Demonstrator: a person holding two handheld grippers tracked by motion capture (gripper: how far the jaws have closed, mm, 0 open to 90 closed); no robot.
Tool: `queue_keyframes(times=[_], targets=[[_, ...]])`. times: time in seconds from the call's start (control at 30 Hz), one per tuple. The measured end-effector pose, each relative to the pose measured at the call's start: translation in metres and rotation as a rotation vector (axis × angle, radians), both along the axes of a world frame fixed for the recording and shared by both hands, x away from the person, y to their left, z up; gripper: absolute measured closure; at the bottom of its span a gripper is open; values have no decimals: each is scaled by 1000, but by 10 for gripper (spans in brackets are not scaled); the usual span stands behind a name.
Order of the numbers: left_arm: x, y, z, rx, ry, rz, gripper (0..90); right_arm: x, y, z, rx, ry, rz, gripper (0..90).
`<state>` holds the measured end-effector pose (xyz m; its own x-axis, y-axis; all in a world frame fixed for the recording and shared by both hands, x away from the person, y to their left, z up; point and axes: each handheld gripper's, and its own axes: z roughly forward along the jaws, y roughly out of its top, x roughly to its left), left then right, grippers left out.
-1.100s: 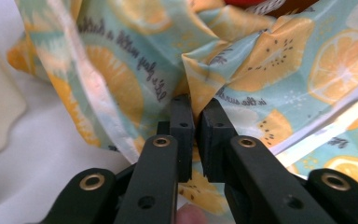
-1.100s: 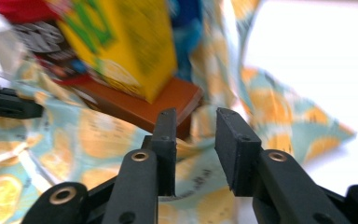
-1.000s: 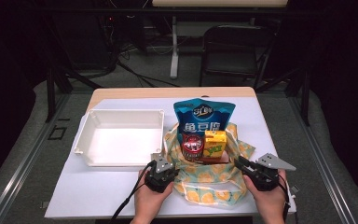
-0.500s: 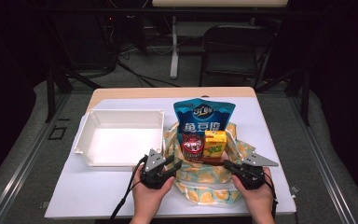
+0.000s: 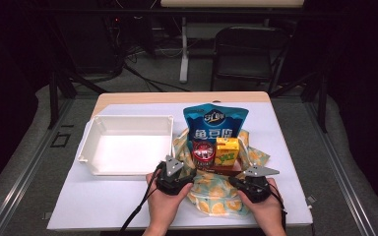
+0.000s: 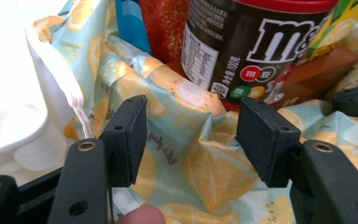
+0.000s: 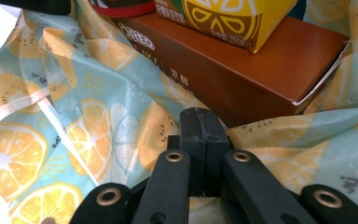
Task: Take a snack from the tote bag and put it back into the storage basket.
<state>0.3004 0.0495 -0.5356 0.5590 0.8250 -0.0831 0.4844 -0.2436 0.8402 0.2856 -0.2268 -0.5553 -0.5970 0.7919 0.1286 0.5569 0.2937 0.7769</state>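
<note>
Near the counter's (image 5: 103,211) front edge lies the lemon-printed light-blue cloth bag (image 5: 216,194). The left gripper (image 6: 191,137) has just been opening, jaws apart over a fold. The right gripper (image 7: 199,135) is pressed together against the cloth beside a brown cardboard box (image 7: 242,65).

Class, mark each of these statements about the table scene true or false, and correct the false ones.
1. The left hand-held gripper has its jaws apart. True; they have just been opening, with fruit-print cloth lying behind the gap.
2. The right hand-held gripper stands wide open. False: its jaws are shut together over the cloth.
3. The yellow drink carton rests on the brown Oreo box. True.
4. The white tray holds the M&M's tub. False: the tub stands on the cloth.
5. The blue snack bag lies flat. False: it stands upright.
</note>
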Motion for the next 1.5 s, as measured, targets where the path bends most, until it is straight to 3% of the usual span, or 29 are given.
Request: queue_keyframes(times=[0.13,0.3,0.37,0.43,0.57,0.67,0.73,0.87,0.9,1.0,1.07,1.17,1.27,1.33,1.43,1.5], targets=[[3,-3,-3,42,1,14,501,-1,1,0,-2,3,2,900],[1,-1,-2,82,-28,34,693,-1,2,0,-1,1,6,900],[0,3,-1,80,-42,40,824,-1,2,0,2,3,7,900],[0,5,-1,74,-44,30,895,-1,2,1,-4,2,10,900],[0,9,-4,46,-32,37,900,-1,3,1,-3,0,6,900],[-1,15,-10,5,-6,62,900,-2,3,1,7,-5,7,900],[-1,19,-18,-1,24,73,900,-2,2,1,11,-7,3,900],[6,17,-31,60,116,69,900,-1,2,1,4,-4,10,900],[8,15,-31,96,132,54,900,-1,3,1,8,-9,6,900],[9,6,-28,205,114,18,900,-1,2,1,-14,-1,-2,900],[8,8,-30,204,96,9,900,0,-1,0,-23,14,-39,900],[8,13,-31,152,102,2,900,0,-10,2,20,29,-62,880],[9,15,-32,134,111,-8,899,-7,-22,15,69,-21,-59,804],[9,15,-32,130,108,-10,898,-14,-30,27,89,-86,-80,776],[7,13,-32,148,99,-10,897,-16,-42,44,126,-198,-163,685],[8,14,-32,145,96,-13,897,-8,-44,49,128,-220,-221,585]])
